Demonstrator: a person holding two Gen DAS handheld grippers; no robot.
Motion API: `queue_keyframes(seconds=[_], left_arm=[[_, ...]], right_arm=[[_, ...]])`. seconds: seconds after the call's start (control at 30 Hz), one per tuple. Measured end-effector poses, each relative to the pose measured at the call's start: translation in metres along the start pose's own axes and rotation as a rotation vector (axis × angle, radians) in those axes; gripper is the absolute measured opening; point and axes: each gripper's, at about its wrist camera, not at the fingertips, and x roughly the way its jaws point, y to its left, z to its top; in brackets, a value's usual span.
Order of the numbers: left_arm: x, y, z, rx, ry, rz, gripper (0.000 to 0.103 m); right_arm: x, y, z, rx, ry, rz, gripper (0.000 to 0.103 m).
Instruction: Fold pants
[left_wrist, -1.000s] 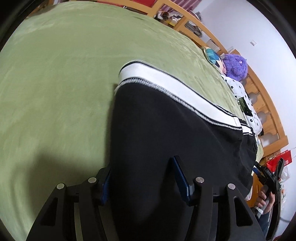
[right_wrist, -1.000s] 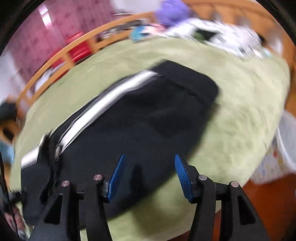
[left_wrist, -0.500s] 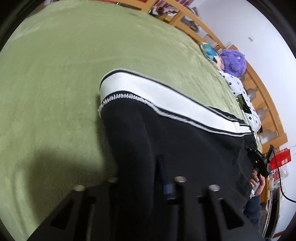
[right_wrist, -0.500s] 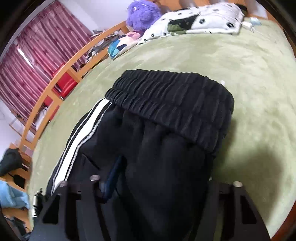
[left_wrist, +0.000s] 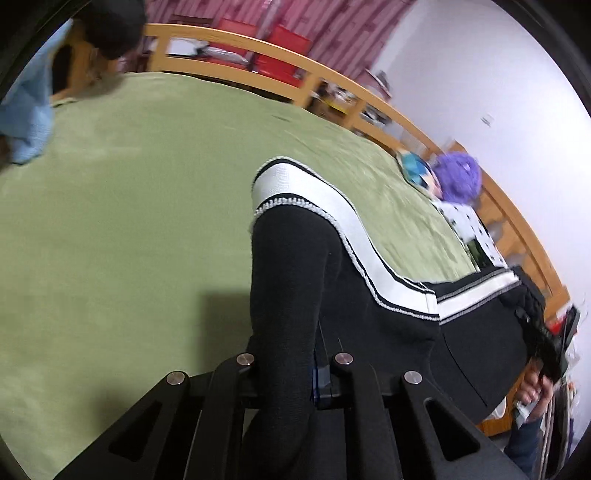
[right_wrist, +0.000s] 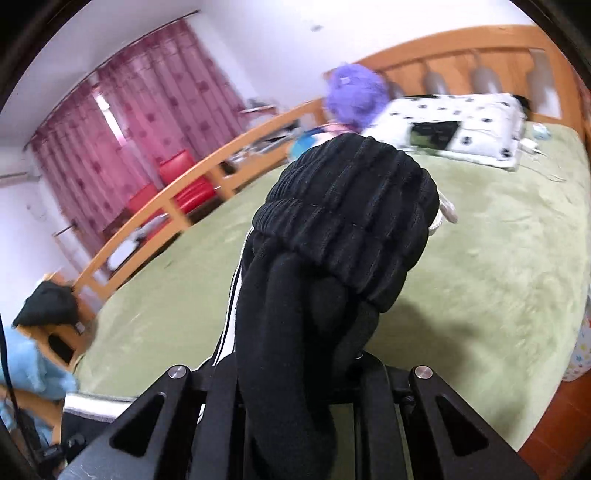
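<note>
— so, far left first: pale blue cloth (left_wrist: 27, 110) bunched at the left edge of the green bed (left_wrist: 129, 221), well clear of the work?

— yes, out of the fold's way. next along, left gripper (left_wrist: 291, 363) with fingers pressed together on a pinch of the black pants (left_wrist: 295, 280), near the hem end by the look of it, where the white side stripe (left_wrist: 314, 199) stops.

— lifted off the bed?

— seemingly so; cloth rising from the fingers and draping over toward the stripe, shadow on the blanket beneath. probably held high so the leg hangs straight instead of dragging.

— and further right?

— stripe running on toward the waist, then purple plush (left_wrist: 458, 175) and spotted pillow (left_wrist: 472, 229) up at the head edge, near the wooden headboard.

— right hand?

— right gripper (right_wrist: 295, 363) clamped as well, pinching a thick wad just below the ribbed waistband (right_wrist: 351, 206), which stands up over the fingers and hides their tips. white drawstring (right_wrist: 443, 214) dangling off its right side.

— why both ends at once?

— likely to carry hem to waist, or lay the length flat for a halving fold. hard to say which from here.

— risk?

— bulky waistband slipping from a grip that thick, perhaps.
</note>
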Motion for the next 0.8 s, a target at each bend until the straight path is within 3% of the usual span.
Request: queue_keyframes(seconds=[0.17,0.27,0.33,0.37,0.43,0.5,0.57,0.6,0.7,0.8], left_arm=[[-0.048,0.07,0.019,0.024,-0.013,0.124,0.012],[-0.038,0.11,0.014,-0.025,0.05,0.124,0.012],[-0.022,0.123,0.003,-0.041,0.1,0.12,0.013],[-0.014,0.128,-0.004,-0.033,0.114,0.149,0.019],[-0.005,0.134,-0.013,-0.019,0.127,0.22,0.028],[-0.007,0.139,-0.02,-0.05,0.131,0.196,0.031],[-0.016,0.145,-0.027,-0.067,0.112,0.218,0.047],[-0.023,0.145,-0.033,-0.057,0.097,0.244,0.049],[-0.044,0.146,-0.05,-0.049,0.079,0.255,0.052],[-0.054,0.135,-0.077,-0.02,0.085,0.211,0.057]], right_arm=[[0.014,0.051,-0.051,0.0,0.074,0.08,0.016],[0.044,0.065,-0.092,-0.002,0.181,0.062,0.017],[0.059,0.064,-0.116,-0.015,0.22,-0.005,0.019],[0.063,0.059,-0.125,-0.031,0.222,-0.059,0.022],[0.067,0.044,-0.132,-0.005,0.273,-0.059,0.031],[0.062,0.021,-0.138,0.064,0.341,-0.061,0.038],[0.047,0.014,-0.142,0.061,0.34,-0.091,0.046],[0.041,0.013,-0.142,0.045,0.331,-0.107,0.047],[0.013,0.023,-0.147,-0.003,0.31,-0.119,0.049],[-0.008,0.047,-0.155,-0.035,0.28,-0.076,0.049]])
